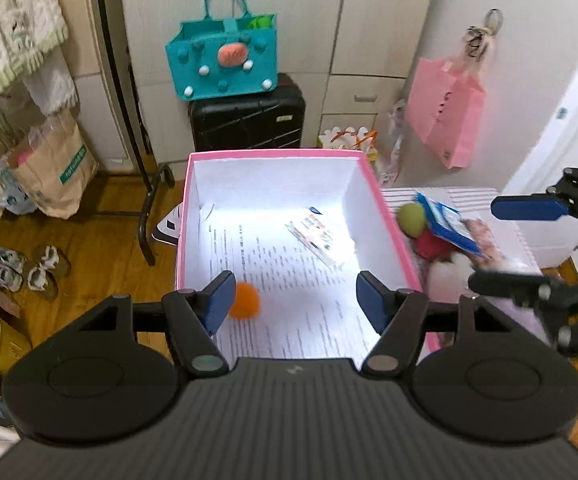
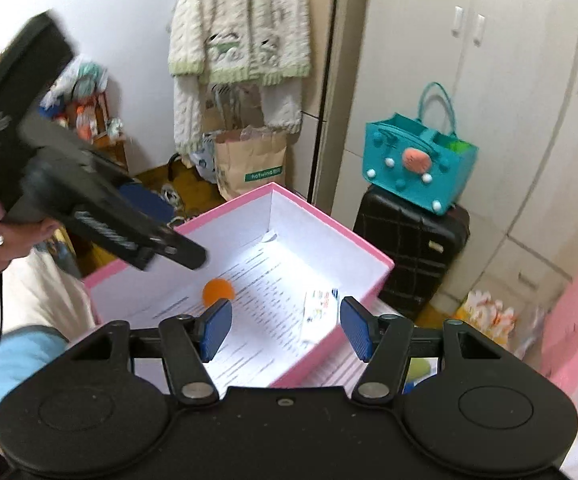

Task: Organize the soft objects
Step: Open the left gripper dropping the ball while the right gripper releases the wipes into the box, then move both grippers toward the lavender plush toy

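Note:
A pink box point(image 1: 397, 216) with white walls stands open before me; printed paper lines its floor. An orange soft ball point(image 1: 245, 300) lies inside near the front left, also in the right wrist view point(image 2: 218, 290). My left gripper point(image 1: 295, 300) is open and empty over the box's front edge. My right gripper point(image 2: 285, 330) is open and empty above the box's point(image 2: 369, 248) near corner; it shows at the right of the left wrist view point(image 1: 485, 244). Right of the box lie a green ball point(image 1: 412, 218), a red ball point(image 1: 431, 246), a white fluffy toy point(image 1: 449, 276) and a blue packet point(image 1: 447, 220).
A small printed card point(image 1: 315, 236) lies in the box. A teal felt bag point(image 1: 225, 60) sits on a black suitcase point(image 1: 249, 120) behind. A paper bag point(image 1: 55, 168) and slippers point(image 1: 25, 268) are on the wooden floor at left. A pink bag point(image 1: 445, 108) hangs right.

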Demonstrator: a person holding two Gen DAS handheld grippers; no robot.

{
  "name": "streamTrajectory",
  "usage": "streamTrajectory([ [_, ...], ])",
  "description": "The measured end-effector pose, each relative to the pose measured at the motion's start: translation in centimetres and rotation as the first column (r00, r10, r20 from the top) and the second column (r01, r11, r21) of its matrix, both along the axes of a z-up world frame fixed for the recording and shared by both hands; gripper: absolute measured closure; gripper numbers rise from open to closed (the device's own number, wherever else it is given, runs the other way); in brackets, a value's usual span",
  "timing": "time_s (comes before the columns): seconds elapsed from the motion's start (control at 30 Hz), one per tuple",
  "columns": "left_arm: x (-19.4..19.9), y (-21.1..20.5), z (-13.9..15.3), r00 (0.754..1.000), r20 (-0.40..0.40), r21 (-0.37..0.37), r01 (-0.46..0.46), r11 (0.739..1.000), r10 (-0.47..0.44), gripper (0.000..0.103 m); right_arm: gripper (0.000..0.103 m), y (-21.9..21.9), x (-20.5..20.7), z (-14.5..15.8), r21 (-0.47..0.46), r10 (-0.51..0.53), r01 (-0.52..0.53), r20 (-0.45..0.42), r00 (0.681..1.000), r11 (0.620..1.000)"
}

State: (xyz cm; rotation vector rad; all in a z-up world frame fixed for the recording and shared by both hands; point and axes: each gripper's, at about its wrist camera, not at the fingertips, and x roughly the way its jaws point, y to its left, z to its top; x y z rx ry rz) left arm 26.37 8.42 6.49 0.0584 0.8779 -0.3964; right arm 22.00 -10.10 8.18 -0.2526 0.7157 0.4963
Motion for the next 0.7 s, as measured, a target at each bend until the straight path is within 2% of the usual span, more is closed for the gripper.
streamTrajectory([
  [0.17,-5.2,-0.1,2.3,0.997,0.050,0.006,0.051,0.999,-0.051,0.034,0.038,-2.3,-3.9,1.1,0.041,-0.062,0.063,-0.030,0.998,0.997],
  [0.33,-9.9,-1.1,3.0,0.988,0.102,0.030,0.109,0.994,-0.112,0.032,0.038,-4.2,-8.5,1.7,0.049,-0.104,0.105,-0.026,0.994,0.993],
  [0.53,-13.9,-4.0,1.7,0.973,0.093,0.069,0.207,0.976,-0.213,0.032,0.038,-6.5,-14.2,1.4,0.071,-0.153,0.154,-0.023,0.988,0.986],
  [0.7,-16.2,-6.8,-0.1,0.953,0.070,0.090,0.288,0.953,-0.294,0.032,0.037,-8.7,-17.9,-0.3,0.093,-0.200,0.203,-0.036,0.979,0.975],
])
